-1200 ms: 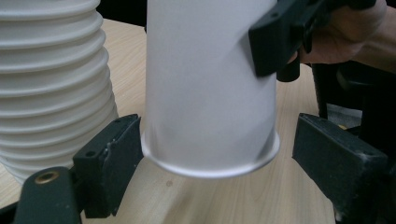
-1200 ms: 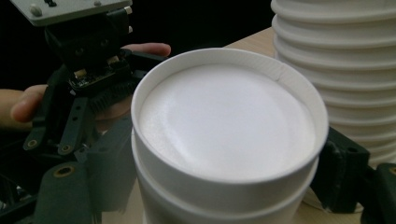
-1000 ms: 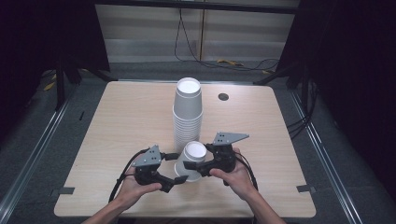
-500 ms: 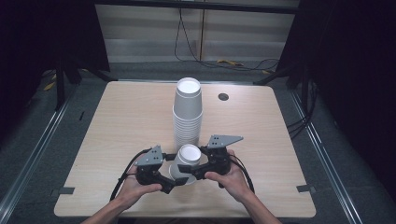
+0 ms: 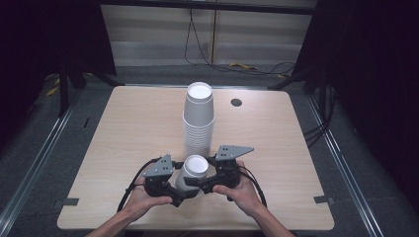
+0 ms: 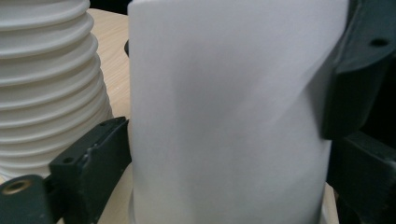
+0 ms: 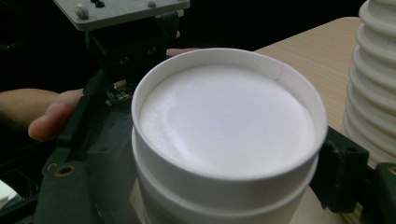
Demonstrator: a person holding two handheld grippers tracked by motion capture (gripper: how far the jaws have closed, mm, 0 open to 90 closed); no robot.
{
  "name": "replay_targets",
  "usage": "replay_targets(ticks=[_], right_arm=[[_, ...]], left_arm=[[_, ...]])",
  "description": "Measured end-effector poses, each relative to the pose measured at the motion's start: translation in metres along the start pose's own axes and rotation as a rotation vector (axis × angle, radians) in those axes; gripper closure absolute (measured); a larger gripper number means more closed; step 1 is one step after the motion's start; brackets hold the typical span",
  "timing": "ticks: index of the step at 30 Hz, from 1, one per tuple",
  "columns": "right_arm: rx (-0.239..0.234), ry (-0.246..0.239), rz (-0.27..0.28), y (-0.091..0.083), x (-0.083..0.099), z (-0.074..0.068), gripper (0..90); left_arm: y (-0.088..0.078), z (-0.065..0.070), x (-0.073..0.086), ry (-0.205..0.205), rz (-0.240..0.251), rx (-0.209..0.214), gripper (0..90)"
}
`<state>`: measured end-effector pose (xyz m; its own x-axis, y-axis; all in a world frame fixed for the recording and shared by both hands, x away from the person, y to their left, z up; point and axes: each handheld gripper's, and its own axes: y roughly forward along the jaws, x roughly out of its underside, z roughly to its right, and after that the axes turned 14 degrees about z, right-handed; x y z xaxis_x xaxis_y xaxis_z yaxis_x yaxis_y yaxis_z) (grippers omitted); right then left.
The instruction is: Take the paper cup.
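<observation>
A tall stack of upturned white paper cups (image 5: 198, 118) stands mid-table; its ribbed rims show in the left gripper view (image 6: 46, 84) and the right gripper view (image 7: 373, 79). In front of it, two nested upturned cups (image 5: 193, 170) lean between both grippers. My right gripper (image 5: 201, 181) (image 7: 224, 154) is shut on the cups, a jaw on each side of the lower cup. My left gripper (image 5: 183, 190) (image 6: 229, 140) has just been opening its jaws. The cup wall (image 6: 224, 116) stands between them, and I see no firm press.
The wooden table (image 5: 123, 128) has a round cable hole (image 5: 236, 102) at the back right. Tape marks (image 5: 321, 199) sit near the front corners. Cables lie on the floor behind, with dark curtains at both sides. Bare tabletop stretches left and right of the stack.
The right gripper has brought the cups nearer and leftward, up against the left gripper. The cups now lean. The left hand has stayed put.
</observation>
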<state>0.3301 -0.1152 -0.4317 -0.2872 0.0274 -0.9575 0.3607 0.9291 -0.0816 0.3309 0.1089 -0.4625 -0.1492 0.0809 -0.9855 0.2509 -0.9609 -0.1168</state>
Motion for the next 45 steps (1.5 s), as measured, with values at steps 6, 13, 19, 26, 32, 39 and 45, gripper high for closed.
replay_targets(ticks=[6,13,19,26,32,39,45], right_arm=[[-0.011,0.01,0.009,0.003,0.002,0.0,21.6],[-0.012,0.007,0.014,0.001,0.001,-0.001,21.6],[-0.011,0.023,-0.006,0.001,0.002,-0.002,21.4],[0.002,0.043,-0.06,0.001,0.001,-0.005,20.1],[0.009,0.072,-0.058,-0.001,-0.001,-0.003,14.5],[-0.002,0.076,-0.039,-0.007,-0.006,-0.001,14.4],[-0.01,0.07,-0.056,-0.01,-0.006,0.0,14.3]], left_arm=[[0.0,0.001,0.0,0.026,-0.017,0.007,5.5],[-0.003,0.004,0.0,0.06,-0.022,0.019,12.1],[-0.004,0.004,-0.001,0.069,-0.036,0.035,13.9],[-0.003,0.006,0.0,0.073,-0.064,0.054,15.0],[-0.002,0.007,0.0,0.083,-0.093,0.064,15.2],[-0.006,0.004,-0.002,0.07,-0.102,0.064,15.1],[-0.011,0.001,-0.004,0.052,-0.122,0.057,15.1]])
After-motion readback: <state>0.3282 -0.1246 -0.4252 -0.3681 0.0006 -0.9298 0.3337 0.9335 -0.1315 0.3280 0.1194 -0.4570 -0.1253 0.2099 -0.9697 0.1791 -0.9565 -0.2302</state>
